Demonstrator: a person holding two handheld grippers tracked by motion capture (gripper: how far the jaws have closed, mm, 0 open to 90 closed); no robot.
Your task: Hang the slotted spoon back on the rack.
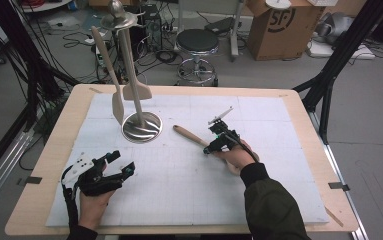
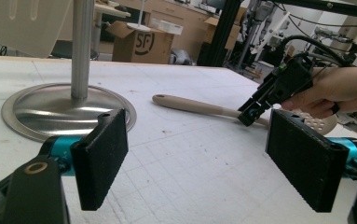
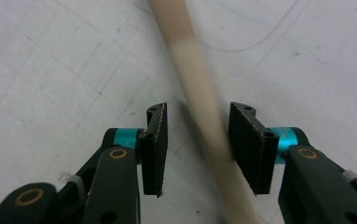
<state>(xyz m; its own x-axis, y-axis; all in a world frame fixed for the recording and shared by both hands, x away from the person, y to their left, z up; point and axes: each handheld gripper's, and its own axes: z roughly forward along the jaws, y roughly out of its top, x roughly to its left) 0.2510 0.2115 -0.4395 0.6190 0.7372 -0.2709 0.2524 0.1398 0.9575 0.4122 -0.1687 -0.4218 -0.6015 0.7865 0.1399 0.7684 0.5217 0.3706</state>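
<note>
- Near the middle of the surface (image 1: 189,170), slightly toward its right edge, lies a beige slotted spoon (image 1: 189,135), flat on the white mat.
- Its long axis runs diagonally: the handle end points toward the far-left corner, near the steel stand base (image 1: 141,127); the perforated head lies toward the right edge, under the person's hand.
- The right hand-held gripper (image 3: 198,147) straddles the handle with jaws spread; one pad sits close against the shaft and a gap remains on the other side, so no pinch is made.
- The left hand-held gripper (image 2: 204,163) rests near the near-left corner, jaws spread wide and holding nothing.
- Handling judgement: the spoon looks light, rigid and smooth, so it may roll or slip. Grip mid-handle, squarely across the shaft.
- Two utensils hang on the stand.
</note>
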